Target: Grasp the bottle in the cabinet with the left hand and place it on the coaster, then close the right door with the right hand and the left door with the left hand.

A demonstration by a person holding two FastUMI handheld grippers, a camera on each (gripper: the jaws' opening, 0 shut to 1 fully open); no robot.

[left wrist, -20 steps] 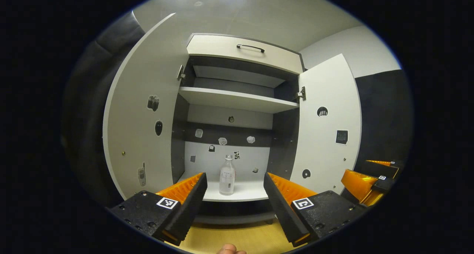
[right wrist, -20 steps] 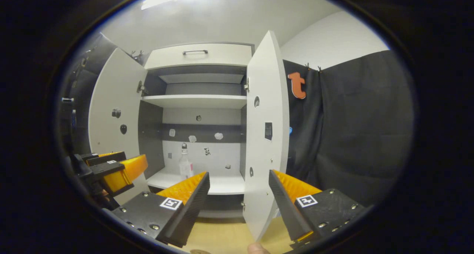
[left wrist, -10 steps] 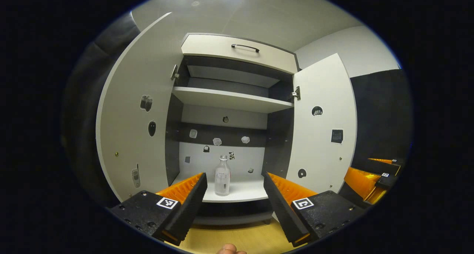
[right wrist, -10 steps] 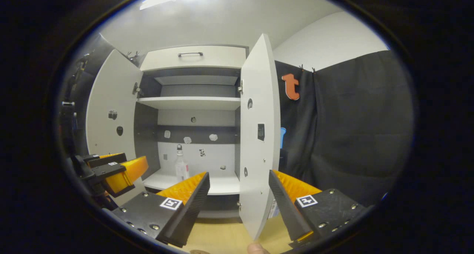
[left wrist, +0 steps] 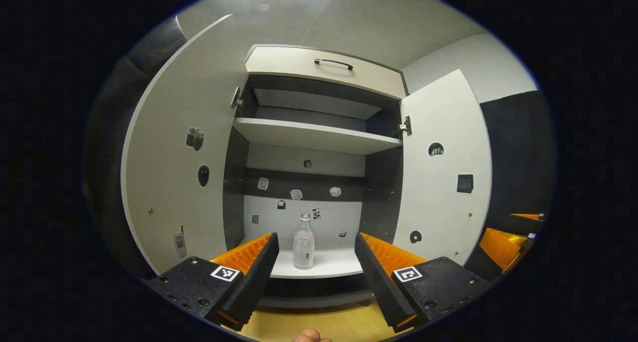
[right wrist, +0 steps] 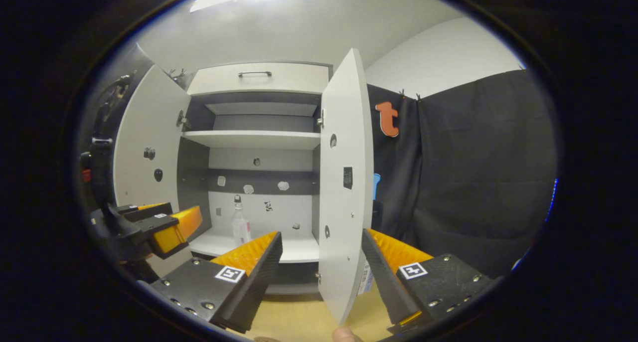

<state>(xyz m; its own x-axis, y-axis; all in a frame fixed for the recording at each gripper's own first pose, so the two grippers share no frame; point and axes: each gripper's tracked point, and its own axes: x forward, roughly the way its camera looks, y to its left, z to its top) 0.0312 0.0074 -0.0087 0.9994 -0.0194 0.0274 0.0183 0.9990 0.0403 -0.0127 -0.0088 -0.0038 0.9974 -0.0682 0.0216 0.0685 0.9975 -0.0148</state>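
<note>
A clear bottle [left wrist: 303, 241] with a white cap stands upright on the lower shelf [left wrist: 329, 267] of the open cabinet; in the right gripper view the bottle [right wrist: 240, 226] sits left of centre. My left gripper [left wrist: 315, 257] is open and in front of the cabinet, the bottle framed between its fingers but farther off. The left door [left wrist: 179, 152] and right door [left wrist: 441, 177] both stand open. My right gripper [right wrist: 321, 262] is open, and the right door's edge [right wrist: 344, 192] stands between its fingers without touching them. The left gripper [right wrist: 154, 227] also shows at the left of the right gripper view.
An upper shelf [left wrist: 314, 135] and a top drawer with a dark handle [left wrist: 333, 62] sit above. Wooden tabletop [left wrist: 319, 324] lies under the grippers. Black cloth [right wrist: 473, 177] hangs to the right of the cabinet. A fingertip [left wrist: 310, 336] shows at the bottom edge.
My left gripper has shifted slightly, so the bottle now sits closer to the middle between its fingers. The right gripper has drifted a little to the right. Both stay open.
</note>
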